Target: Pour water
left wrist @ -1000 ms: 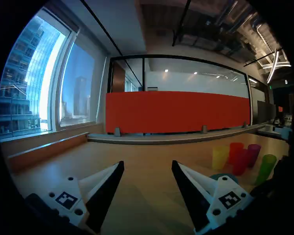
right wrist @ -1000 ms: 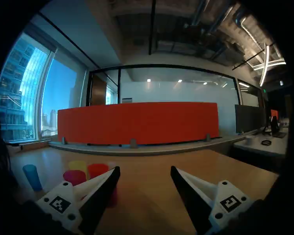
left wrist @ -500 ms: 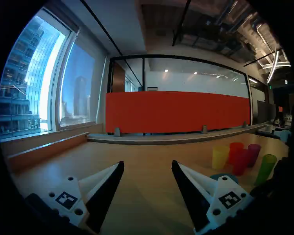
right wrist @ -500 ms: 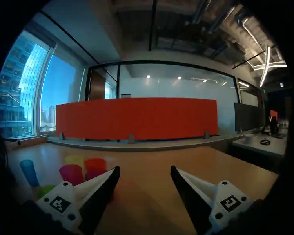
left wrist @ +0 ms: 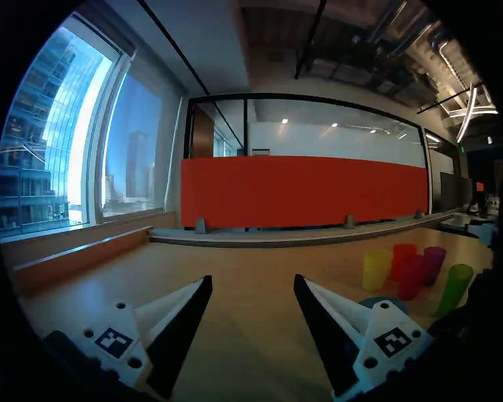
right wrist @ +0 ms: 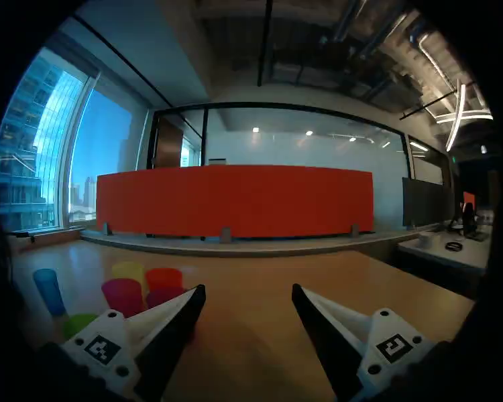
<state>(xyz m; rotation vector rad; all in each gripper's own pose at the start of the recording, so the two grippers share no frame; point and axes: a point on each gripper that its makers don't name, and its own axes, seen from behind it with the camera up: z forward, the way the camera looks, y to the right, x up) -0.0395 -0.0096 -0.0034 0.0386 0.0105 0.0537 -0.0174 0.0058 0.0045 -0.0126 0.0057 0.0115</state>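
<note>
- Left tongs (left wrist: 251, 278) are spread apart, holding nothing, above the wooden table (left wrist: 251, 348).
- Right tongs (right wrist: 248, 288) are likewise released and empty.
- Coloured plastic cups (right wrist: 163, 278) stand clustered on the table, beside the right tongs' left finger.

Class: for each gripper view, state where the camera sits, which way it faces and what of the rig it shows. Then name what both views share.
Left gripper view: rides the left gripper, low over the wooden table, facing the red partition; its open jaws show below, coloured cups to the right.
Right gripper view: rides the right gripper, facing likewise; open jaws below, the cups to the left.
Shared: table, partition, cups, window.
</note>
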